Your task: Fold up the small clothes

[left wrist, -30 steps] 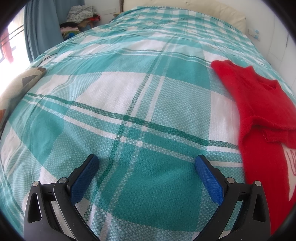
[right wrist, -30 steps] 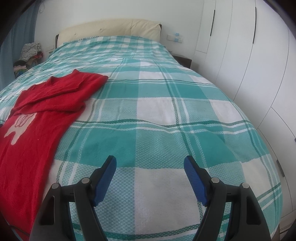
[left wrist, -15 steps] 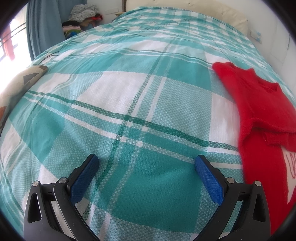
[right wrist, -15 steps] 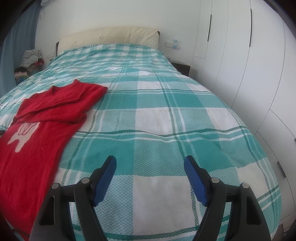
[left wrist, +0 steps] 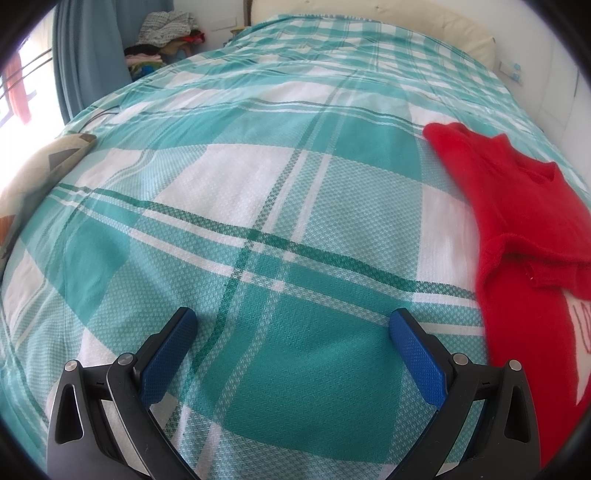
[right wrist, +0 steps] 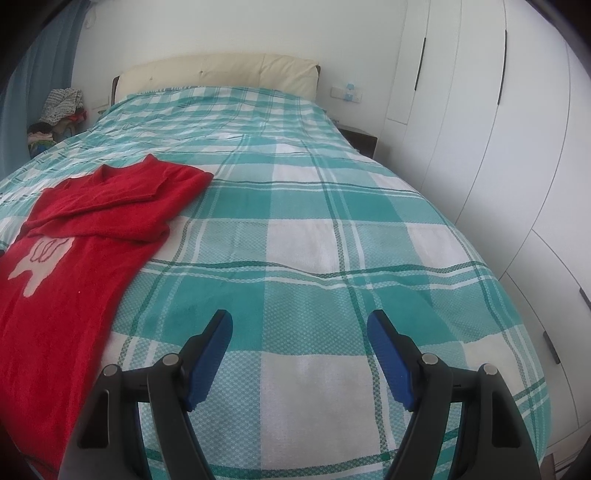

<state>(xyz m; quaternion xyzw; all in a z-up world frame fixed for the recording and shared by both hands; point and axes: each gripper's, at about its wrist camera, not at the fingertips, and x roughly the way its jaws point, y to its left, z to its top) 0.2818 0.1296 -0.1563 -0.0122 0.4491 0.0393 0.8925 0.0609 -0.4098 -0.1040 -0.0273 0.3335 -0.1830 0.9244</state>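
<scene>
A red sweater (right wrist: pixel 85 236) with a white figure on its front lies flat on the teal plaid bed cover (right wrist: pixel 314 236), both sleeves folded across its chest. It shows at the right edge of the left wrist view (left wrist: pixel 524 229). My left gripper (left wrist: pixel 291 321) is open and empty above bare cover, left of the sweater. My right gripper (right wrist: pixel 299 321) is open and empty above bare cover, right of the sweater.
A patterned pillow (left wrist: pixel 33 177) lies at the bed's left edge. A heap of clothes (left wrist: pixel 162 33) sits by the blue curtain (left wrist: pixel 88 55) at the far left. White wardrobe doors (right wrist: pixel 498 129) run along the right side. A cream headboard (right wrist: pixel 218 74) stands at the far end.
Both grippers have lifted and tilted up a little, so more of the headboard and far wall shows. The sweater has not moved. Both grippers stay open.
</scene>
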